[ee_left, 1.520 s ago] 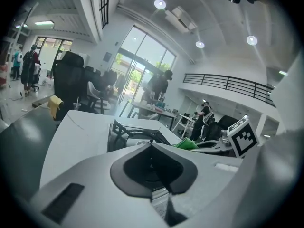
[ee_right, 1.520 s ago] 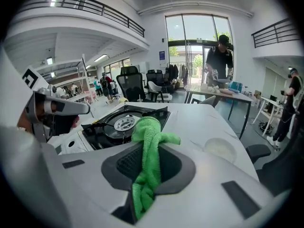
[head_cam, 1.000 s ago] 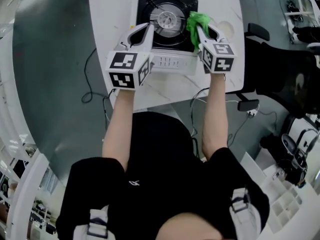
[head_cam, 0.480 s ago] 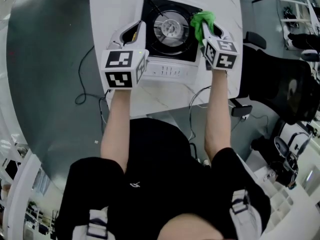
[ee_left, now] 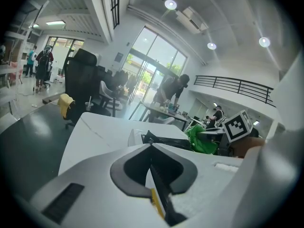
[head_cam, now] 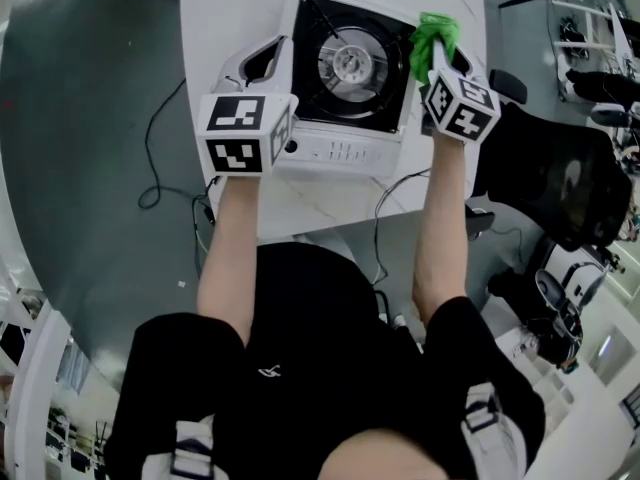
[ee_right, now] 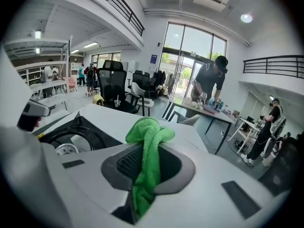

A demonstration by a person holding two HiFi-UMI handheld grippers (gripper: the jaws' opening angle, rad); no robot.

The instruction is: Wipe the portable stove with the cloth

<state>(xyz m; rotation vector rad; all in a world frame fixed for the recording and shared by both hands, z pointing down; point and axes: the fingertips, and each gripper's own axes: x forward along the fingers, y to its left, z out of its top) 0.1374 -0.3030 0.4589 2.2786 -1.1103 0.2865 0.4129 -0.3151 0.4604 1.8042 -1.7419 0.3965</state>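
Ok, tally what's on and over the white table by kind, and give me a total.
Portable stove: 1
Green cloth: 1
Tools, left tool and right tool: 2
Total: 4

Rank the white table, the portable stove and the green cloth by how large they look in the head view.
Largest: white table, though partly out of frame.
Next: portable stove.
Smallest: green cloth, partly pinched in the right tool, so some is hidden.

Fuzzy cloth (ee_right: 147, 151) — glossy stove (head_cam: 340, 146)
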